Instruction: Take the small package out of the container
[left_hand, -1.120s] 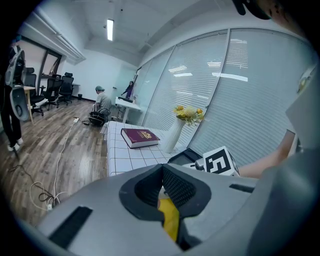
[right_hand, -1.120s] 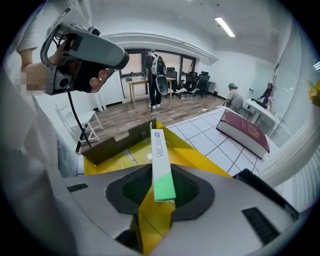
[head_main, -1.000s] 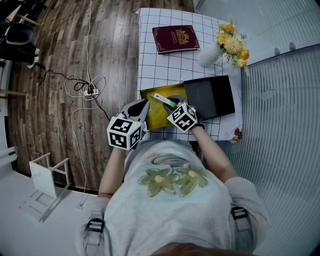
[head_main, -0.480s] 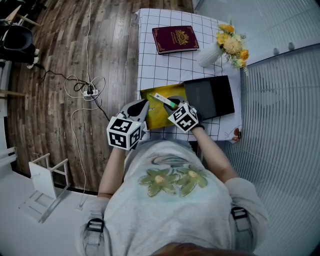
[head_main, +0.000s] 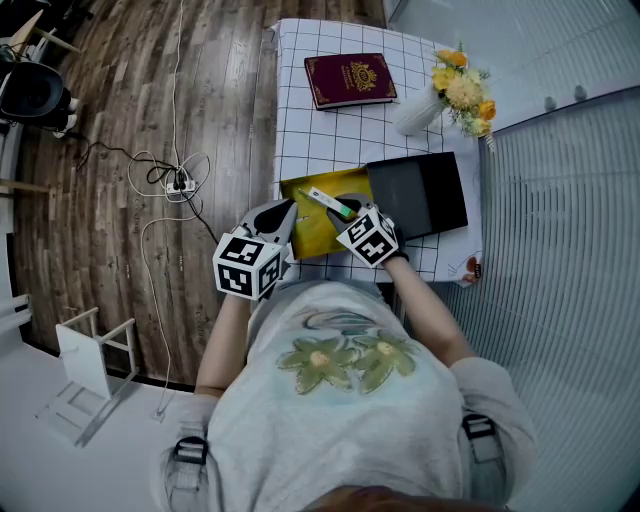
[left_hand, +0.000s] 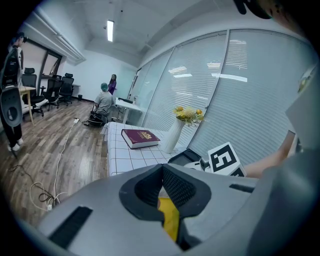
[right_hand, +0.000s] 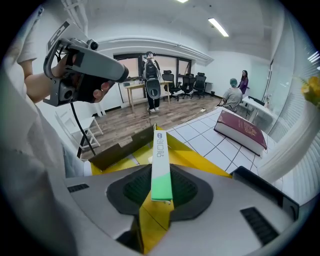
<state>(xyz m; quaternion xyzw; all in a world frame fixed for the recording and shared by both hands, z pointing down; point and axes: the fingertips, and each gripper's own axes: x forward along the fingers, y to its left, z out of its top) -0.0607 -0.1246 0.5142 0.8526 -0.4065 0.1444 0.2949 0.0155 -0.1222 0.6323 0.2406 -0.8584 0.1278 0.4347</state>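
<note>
The right tool (right_hand: 161, 192) is closed on the small package (right_hand: 160, 155), a slim white and green box. It grips the package by its green end, over the open yellow container (right_hand: 200, 160). The left tool (left_hand: 161, 192) is closed on a wall of the yellow container, at its left side. A black lid (head_main: 420, 192) lies touching the container's right side on the table (head_main: 300, 140), and a red book (head_main: 350, 78) lies well beyond the container.

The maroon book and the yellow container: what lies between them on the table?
Nothing: the head view shows only bare checked tablecloth between the maroon book and the yellow container.
</note>
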